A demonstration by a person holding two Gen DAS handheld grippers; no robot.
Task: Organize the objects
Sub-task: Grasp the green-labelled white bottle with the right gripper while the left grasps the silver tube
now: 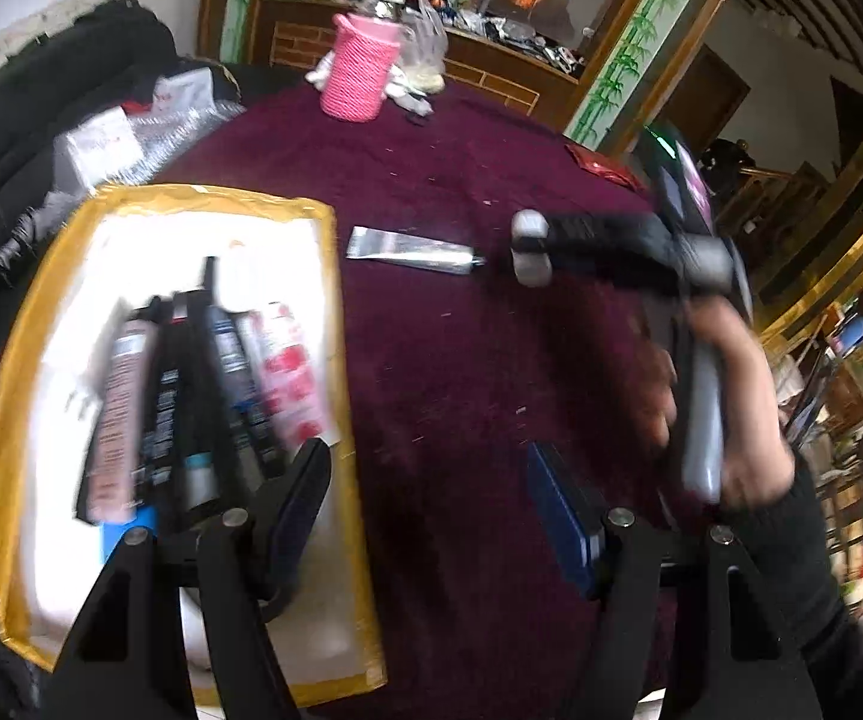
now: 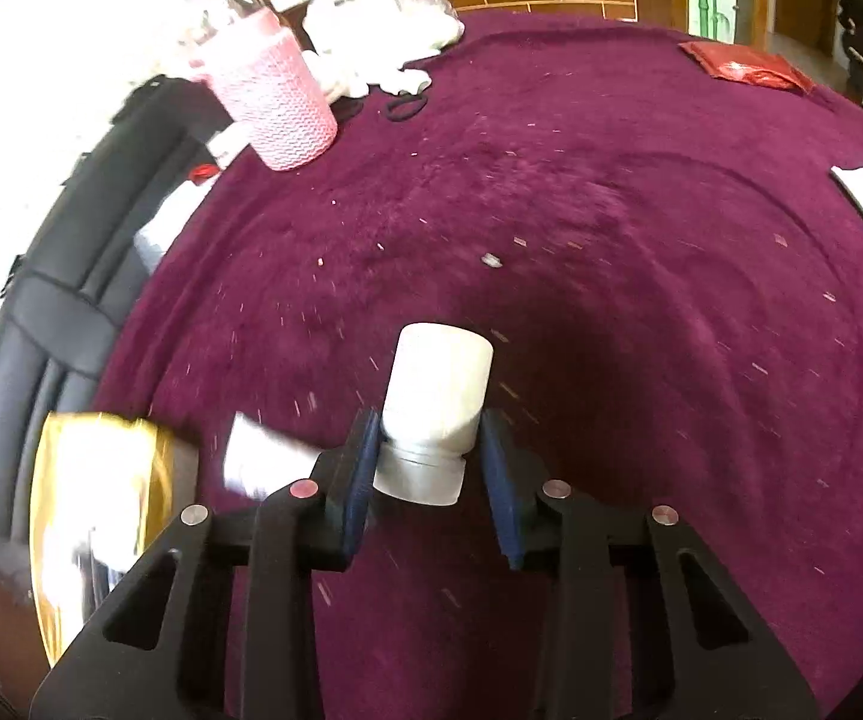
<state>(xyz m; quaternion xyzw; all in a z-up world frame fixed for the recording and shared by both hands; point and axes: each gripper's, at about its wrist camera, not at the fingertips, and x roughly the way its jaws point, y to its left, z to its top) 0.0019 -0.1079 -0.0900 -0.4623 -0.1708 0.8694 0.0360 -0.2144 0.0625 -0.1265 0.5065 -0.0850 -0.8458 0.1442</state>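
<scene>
A gold-rimmed white tray point(image 1: 323, 312) on the maroon table holds several cosmetic tubes point(image 1: 221, 384) lying side by side. A silver tube point(image 1: 413, 249) lies on the cloth just right of the tray. My left gripper point(image 1: 437, 498) is open and empty, above the tray's right edge. My right gripper point(image 2: 431, 456) is shut on a small white bottle point(image 2: 437, 396); it also shows in the left wrist view point(image 1: 530, 246), held above the cloth right of the silver tube. The tray's corner point(image 2: 95, 480) and the silver tube point(image 2: 263, 462) show blurred at the lower left.
A pink knitted holder point(image 1: 359, 69) point(image 2: 269, 108) stands at the table's far side beside white plastic bags point(image 2: 383, 42). A black hair tie point(image 2: 405, 105) lies near them. A red packet point(image 2: 743, 66) lies at the far right. A black sofa point(image 1: 41, 108) borders the table's left.
</scene>
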